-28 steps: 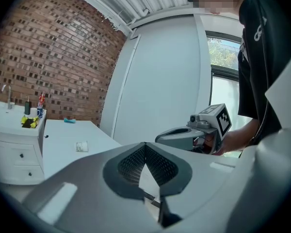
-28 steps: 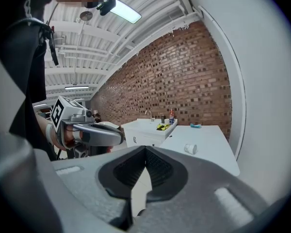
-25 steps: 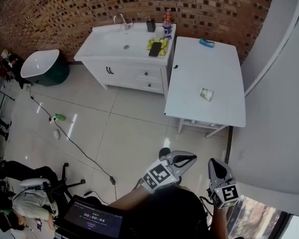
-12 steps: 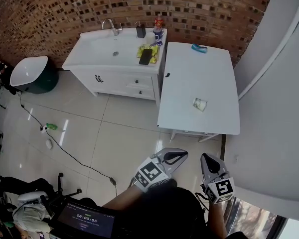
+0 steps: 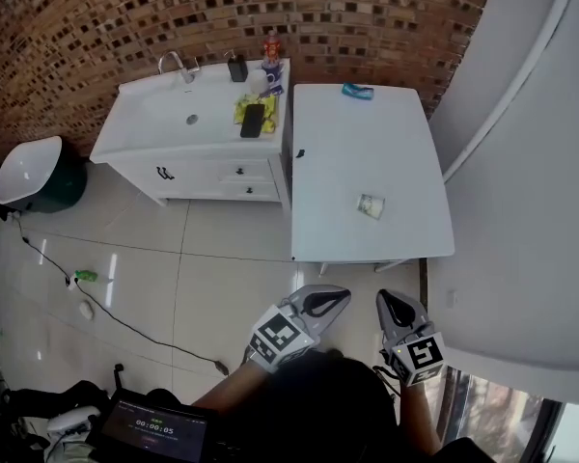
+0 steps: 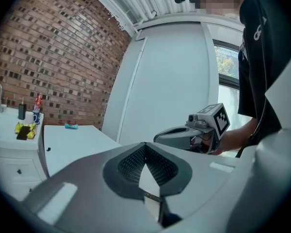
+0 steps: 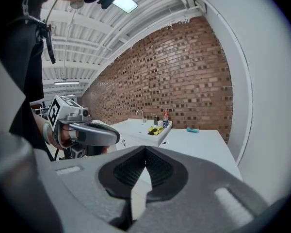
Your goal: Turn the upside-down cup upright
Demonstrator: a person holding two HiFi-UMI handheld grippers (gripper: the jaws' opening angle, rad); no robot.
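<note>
A brick wall backs a room with a pale tiled floor, seen from above the person who stands at the bottom of the head view. A white table stands against the wall, and a white vanity with a basin and a tap sits just beside it on the left. A white tub on a dark base rests on the floor further left, and a black cable trails across the tiles.

The person holds both tools low in front of the body, well short of the table. The left gripper is clenched, its jaws pressed together with nothing between them. The right gripper is likewise closed and empty, its jaws meeting at the tips in its own view. Each carries a cube with square markers.

The cup sits alone on the table near its front right part, well apart from both grippers; it is too small to tell which way up it stands. A small teal object lies at the table's far edge. On the vanity's right end lie a black phone and a yellow packet.
</note>
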